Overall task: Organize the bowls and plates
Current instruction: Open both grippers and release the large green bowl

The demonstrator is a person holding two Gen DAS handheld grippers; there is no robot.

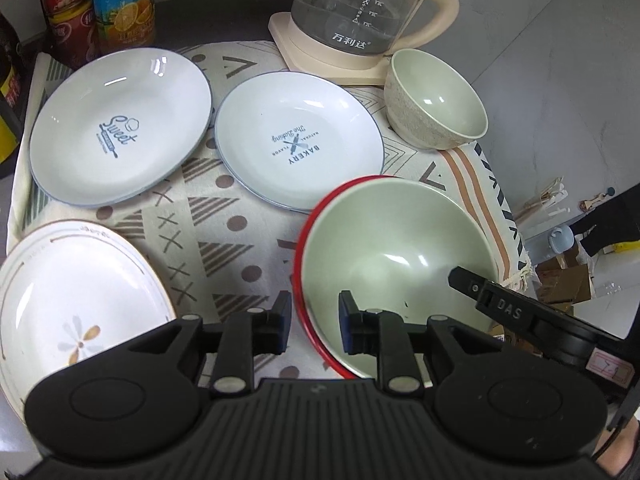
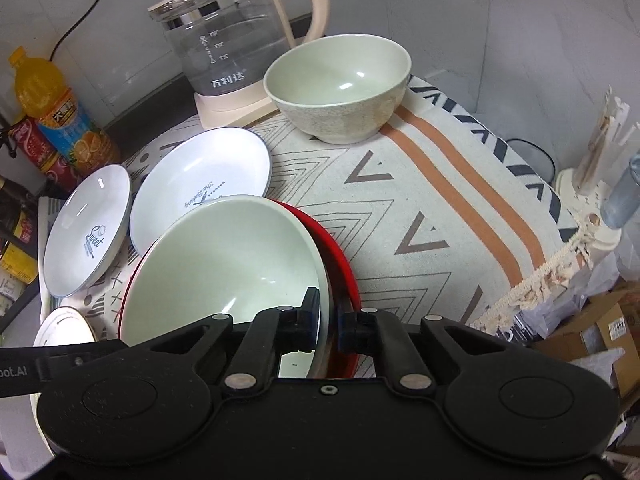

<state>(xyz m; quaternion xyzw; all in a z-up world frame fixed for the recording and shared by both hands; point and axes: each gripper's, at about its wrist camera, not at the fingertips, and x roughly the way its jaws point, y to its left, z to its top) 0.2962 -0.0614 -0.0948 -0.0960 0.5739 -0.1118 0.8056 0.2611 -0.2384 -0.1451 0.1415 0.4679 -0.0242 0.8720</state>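
A pale green bowl [image 1: 396, 256] sits inside a red bowl [image 1: 304, 256] on the patterned cloth. My left gripper [image 1: 314, 320] is open, its fingers astride the near left rims of both bowls. My right gripper [image 2: 328, 320] is shut on the green bowl's [image 2: 224, 260] right rim, with the red bowl's rim [image 2: 340, 248] just outside. A second speckled green bowl [image 1: 432, 100] [image 2: 340, 88] stands by the kettle. Two white blue-rimmed plates, "Sweet" [image 1: 120, 124] [image 2: 90, 228] and "Bakery" [image 1: 300, 140] [image 2: 204, 180], lie further back. A flower plate [image 1: 68, 300] [image 2: 64, 328] lies near left.
A glass kettle [image 1: 360, 8] [image 2: 228, 40] on a cream base stands at the back. Drink bottles [image 1: 120, 0] [image 2: 60, 120] stand at the back left. The table's right edge [image 2: 540, 272] drops to boxes [image 2: 600, 328] and clutter on the floor.
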